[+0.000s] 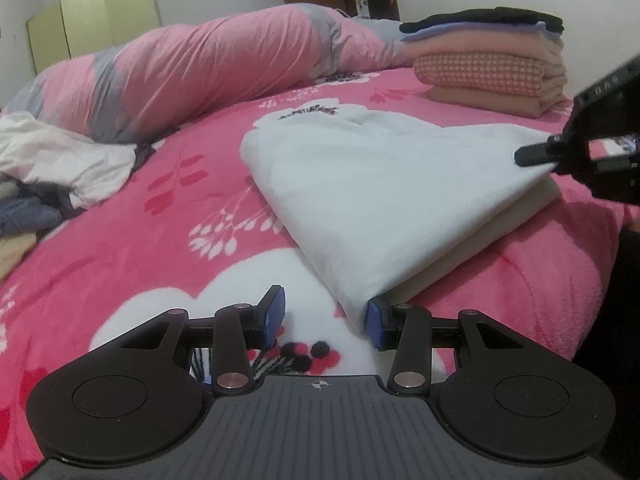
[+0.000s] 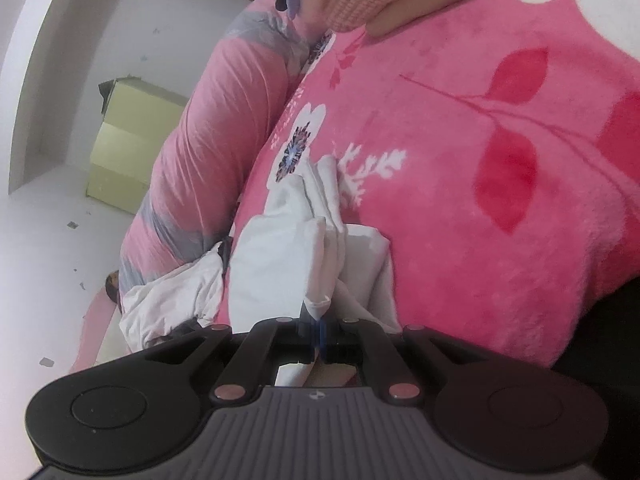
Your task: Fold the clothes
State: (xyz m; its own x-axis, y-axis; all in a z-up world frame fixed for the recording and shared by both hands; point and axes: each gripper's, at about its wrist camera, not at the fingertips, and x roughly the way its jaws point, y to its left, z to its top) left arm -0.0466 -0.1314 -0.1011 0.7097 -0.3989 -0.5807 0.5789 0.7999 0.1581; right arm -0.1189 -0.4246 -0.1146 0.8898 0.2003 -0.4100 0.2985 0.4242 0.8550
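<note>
Right gripper (image 2: 318,334) clamped on white folded cloth garment (image 1: 384,196) at three o'clock, left gripper (image 1: 326,318) held apart at six o'clock, pink floral fleece blanket (image 1: 168,240) beneath.

The left tool (image 1: 326,316) points forward and somewhat downward, its blue-padded fingers (image 1: 274,314) standing apart with nothing pressed between them. The right tool (image 2: 318,334) is rolled hard to one side, its jaws closed tight on a pinch of the white garment (image 2: 280,248).
</note>
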